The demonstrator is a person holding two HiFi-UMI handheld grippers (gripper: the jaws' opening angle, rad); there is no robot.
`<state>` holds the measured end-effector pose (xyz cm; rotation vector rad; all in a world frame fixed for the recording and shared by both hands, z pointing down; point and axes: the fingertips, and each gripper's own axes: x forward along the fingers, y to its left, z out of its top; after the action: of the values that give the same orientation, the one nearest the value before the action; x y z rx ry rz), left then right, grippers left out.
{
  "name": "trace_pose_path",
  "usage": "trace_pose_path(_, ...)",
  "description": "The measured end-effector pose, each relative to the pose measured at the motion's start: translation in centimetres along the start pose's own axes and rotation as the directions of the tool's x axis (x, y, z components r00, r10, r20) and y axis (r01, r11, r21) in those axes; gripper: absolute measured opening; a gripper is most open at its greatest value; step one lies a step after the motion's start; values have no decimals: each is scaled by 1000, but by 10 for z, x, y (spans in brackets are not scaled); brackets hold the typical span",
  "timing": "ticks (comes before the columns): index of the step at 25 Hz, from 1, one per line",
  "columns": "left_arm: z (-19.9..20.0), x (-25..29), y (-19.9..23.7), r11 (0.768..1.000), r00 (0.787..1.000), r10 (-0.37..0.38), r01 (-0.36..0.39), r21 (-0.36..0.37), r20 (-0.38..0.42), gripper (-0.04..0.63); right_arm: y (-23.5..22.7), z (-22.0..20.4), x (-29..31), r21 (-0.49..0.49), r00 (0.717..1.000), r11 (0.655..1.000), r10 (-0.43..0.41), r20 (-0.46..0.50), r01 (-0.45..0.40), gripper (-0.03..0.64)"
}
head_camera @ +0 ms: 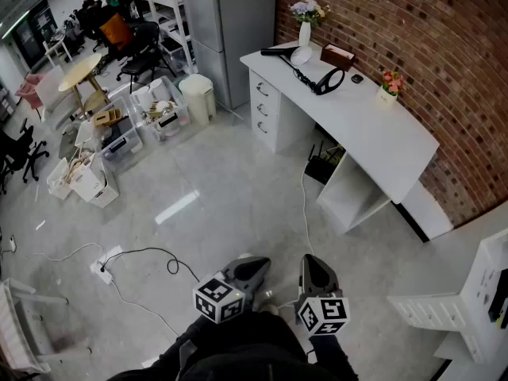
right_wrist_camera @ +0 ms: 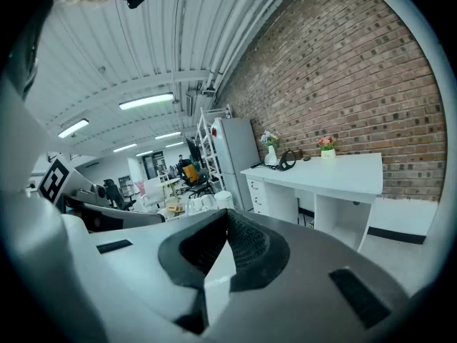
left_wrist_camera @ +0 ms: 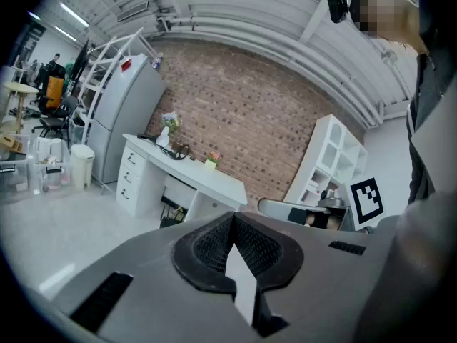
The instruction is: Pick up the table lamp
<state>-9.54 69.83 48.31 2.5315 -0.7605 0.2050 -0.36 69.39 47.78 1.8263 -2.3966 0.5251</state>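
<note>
The black table lamp (head_camera: 319,78), a folded arm with a ring-shaped head, lies on the white desk (head_camera: 373,133) by the brick wall, far from both grippers. It also shows small as the lamp (left_wrist_camera: 178,151) in the left gripper view and the lamp (right_wrist_camera: 287,161) in the right gripper view. My left gripper (head_camera: 259,265) and right gripper (head_camera: 312,262) sit side by side low over the floor, close to my body. Both are shut with nothing between the jaws, as with the left gripper (left_wrist_camera: 232,221) and the right gripper (right_wrist_camera: 227,217) in their own views.
On the desk stand a white vase with flowers (head_camera: 306,24), a brown box (head_camera: 337,56) and a small potted flower (head_camera: 387,86). A grey cabinet (head_camera: 230,30), a white bin (head_camera: 197,95), storage crates (head_camera: 155,111), floor cables (head_camera: 135,260) and a white shelf unit (head_camera: 476,300) surround the open floor.
</note>
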Motion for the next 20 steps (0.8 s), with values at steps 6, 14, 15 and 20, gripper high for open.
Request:
trace_pose_path(6,-3,-13,-5,999,1000,-4,5,-33,28,8,8,-14,-16,73,1000,997,1,-4,0,9)
trace_pose_path(14,13,6,42,999,1000,-14,15,-36,23,8,9,-11,31,111,1000,994,-15,-9,16,11)
trace_pose_path(15,19,11,49,999,1000,-21,22,-32,22,8,9,-5,41,112,1000,994,-13,-5,14,10)
trace_pose_path(20,57,42,90,998,998,-61,62,-22,29,8,3,21,95,113,1000,993,-24,3,24,11)
